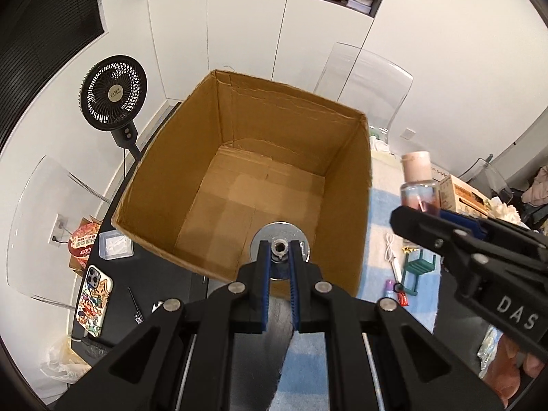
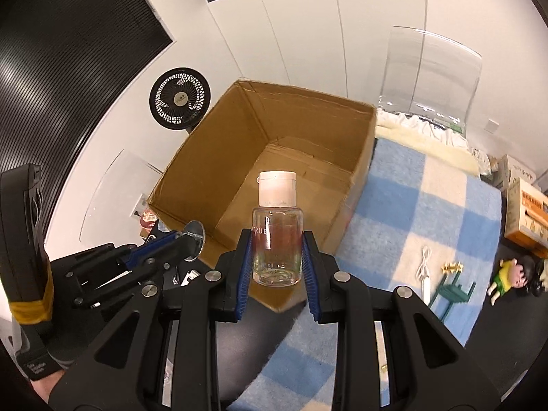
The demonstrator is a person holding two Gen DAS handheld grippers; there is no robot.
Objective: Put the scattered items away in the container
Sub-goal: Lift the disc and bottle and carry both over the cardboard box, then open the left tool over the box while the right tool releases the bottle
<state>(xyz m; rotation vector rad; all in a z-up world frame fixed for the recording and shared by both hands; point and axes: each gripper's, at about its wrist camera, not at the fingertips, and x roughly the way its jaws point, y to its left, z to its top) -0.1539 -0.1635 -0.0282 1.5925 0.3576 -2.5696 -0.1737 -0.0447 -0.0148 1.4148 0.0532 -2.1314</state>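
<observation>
An open cardboard box [image 1: 191,157] [image 2: 205,157] stands on the table with nothing on its floor. My left gripper [image 1: 280,248] is shut on a round silver metal disc with a centre hub [image 1: 270,236] [image 2: 193,239], held above the box's near edge. Over the box's near right corner, my right gripper [image 2: 276,239] [image 1: 414,212] is shut on a small clear bottle with a pale pink cap [image 2: 276,226] [image 1: 416,178], held upright.
A blue and cream checked cloth [image 2: 411,212] lies right of the box with a white cable [image 2: 424,260], a small green stool [image 2: 452,287] and pens [image 1: 397,287]. A cartoon figurine [image 2: 510,274], a phone [image 1: 94,304], a clear tray [image 1: 114,245], a fan [image 1: 113,92] and clear chairs surround it.
</observation>
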